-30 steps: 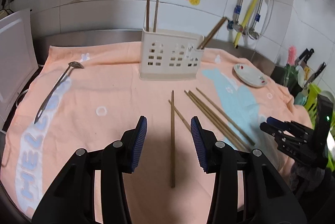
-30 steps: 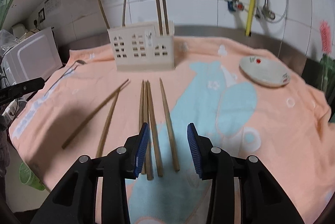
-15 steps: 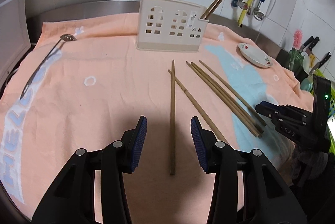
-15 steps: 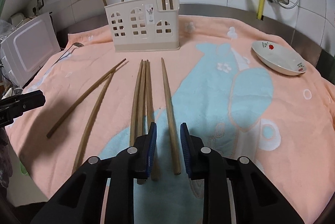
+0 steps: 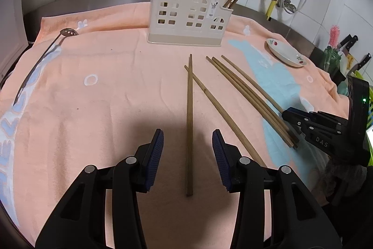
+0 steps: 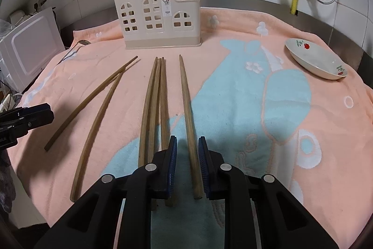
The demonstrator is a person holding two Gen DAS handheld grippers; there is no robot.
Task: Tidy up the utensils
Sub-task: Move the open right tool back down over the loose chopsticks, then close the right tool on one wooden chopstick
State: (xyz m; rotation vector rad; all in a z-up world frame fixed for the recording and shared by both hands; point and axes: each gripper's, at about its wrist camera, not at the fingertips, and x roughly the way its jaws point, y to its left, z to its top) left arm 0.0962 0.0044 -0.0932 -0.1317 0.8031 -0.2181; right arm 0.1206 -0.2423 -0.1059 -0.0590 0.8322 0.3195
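In the left wrist view, a ladle [image 5: 39,62] lies along the left edge of the towel [image 5: 105,97]. At lower centre the left gripper [image 5: 187,151] has its fingers [image 5: 155,155] spread wide, one chopstick [image 5: 189,123] lying between them, touched by neither. A second chopstick [image 5: 221,114] crosses its far tip and runs to the lower right. The holder [image 5: 188,20] stands at top centre with sticks upright in it (two at its left end, two leaning out at its right). A dish [image 5: 288,55] sits at the right.

In the right wrist view, the right gripper [image 6: 187,167] at bottom centre has its fingers [image 6: 172,167] narrowed around the right stick [image 6: 187,114], not quite closed on it. Three sticks [image 6: 155,104] lie bunched just left of it, with their near ends under the left finger.
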